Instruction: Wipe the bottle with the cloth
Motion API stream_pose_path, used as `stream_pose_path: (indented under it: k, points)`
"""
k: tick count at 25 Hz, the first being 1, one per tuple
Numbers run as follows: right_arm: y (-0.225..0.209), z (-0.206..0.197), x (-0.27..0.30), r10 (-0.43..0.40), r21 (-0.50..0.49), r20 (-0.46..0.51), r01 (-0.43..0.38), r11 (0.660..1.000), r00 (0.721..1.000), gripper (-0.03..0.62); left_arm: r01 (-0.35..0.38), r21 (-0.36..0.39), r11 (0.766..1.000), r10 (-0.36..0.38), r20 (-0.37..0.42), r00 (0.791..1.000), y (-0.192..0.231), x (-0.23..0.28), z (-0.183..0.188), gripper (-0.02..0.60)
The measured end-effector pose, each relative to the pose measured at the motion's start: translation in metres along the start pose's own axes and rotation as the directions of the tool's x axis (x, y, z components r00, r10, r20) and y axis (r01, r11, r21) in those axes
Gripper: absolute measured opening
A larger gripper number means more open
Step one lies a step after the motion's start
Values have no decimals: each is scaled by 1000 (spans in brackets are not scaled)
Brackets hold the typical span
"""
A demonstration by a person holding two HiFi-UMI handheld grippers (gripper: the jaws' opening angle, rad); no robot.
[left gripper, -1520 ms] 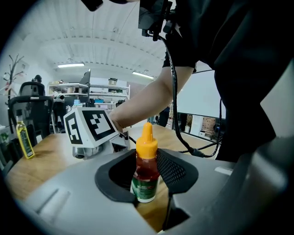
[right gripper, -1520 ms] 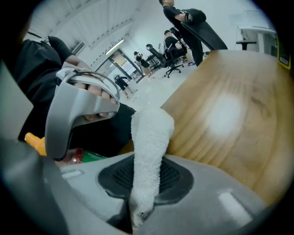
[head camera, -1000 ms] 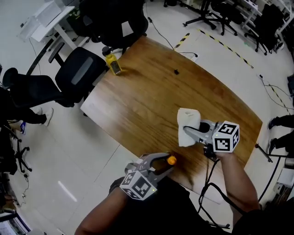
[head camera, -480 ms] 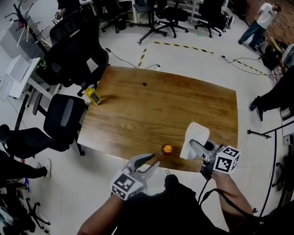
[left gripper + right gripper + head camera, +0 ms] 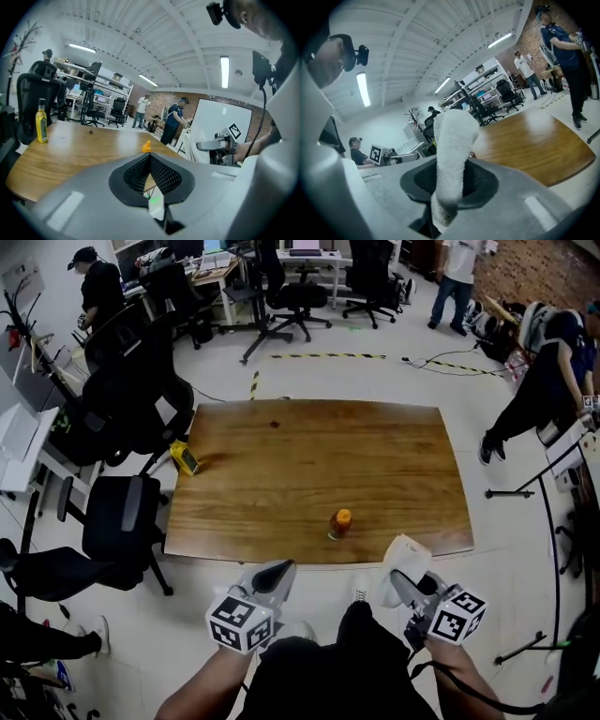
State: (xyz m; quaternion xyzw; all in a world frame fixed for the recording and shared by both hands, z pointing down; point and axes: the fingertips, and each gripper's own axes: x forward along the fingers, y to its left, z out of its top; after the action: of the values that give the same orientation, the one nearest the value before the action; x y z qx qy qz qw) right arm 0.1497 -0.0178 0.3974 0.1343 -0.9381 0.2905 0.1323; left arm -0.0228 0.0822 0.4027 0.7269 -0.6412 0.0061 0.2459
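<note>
While both tongs hang out over the floor (image 5: 206,568), short of the table's near edge, the left gripper (image 5: 278,571) sits low on my left, and its jaws have just snapped together with nothing between them, pads meeting tip to tip. Over on my right, the right gripper (image 5: 405,585) is clamped on the white cloth (image 5: 403,559), and the folded cloth pokes up past the jaw tips, its top just beside the table's front edge. Moving on to the table (image 5: 309,465): the bottle (image 5: 340,523), the small one with the orange cap, stands upright on the wood close to that near edge. It lies ahead of both tongs and roughly between them, a little nearer the cloth side, touching neither. Further off, a yellow bottle (image 5: 184,457) sits at the table's left edge, well apart from the orange-capped one. Beyond that, black office chairs (image 5: 122,521) crowd the left side, and people (image 5: 459,277) stand around at the far end of the room.
</note>
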Motion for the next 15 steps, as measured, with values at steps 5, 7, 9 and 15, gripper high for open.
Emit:
stream_pose_path:
  k: [5,7,9,15]
  points:
    - [29,-20,-36,-44,-47,0,44,998,999,74,44,-40,998,-44,14,999,-22,-24,-13,15]
    - [36,-28,-42,-51,-61,-1,50,997,999,74,26,-48,999,-26,8,1000,-23,-33,-19,15]
    - [40,-36,-44,-57,-71,-6,56,996,998,74,6,-53,999,-5,11,1000,-22,-41,-23,15]
    - [40,-38,-61,-61,-101,-5,60,993,998,74,0,12,1000,0,-5,1000,-49,-48,-31,15]
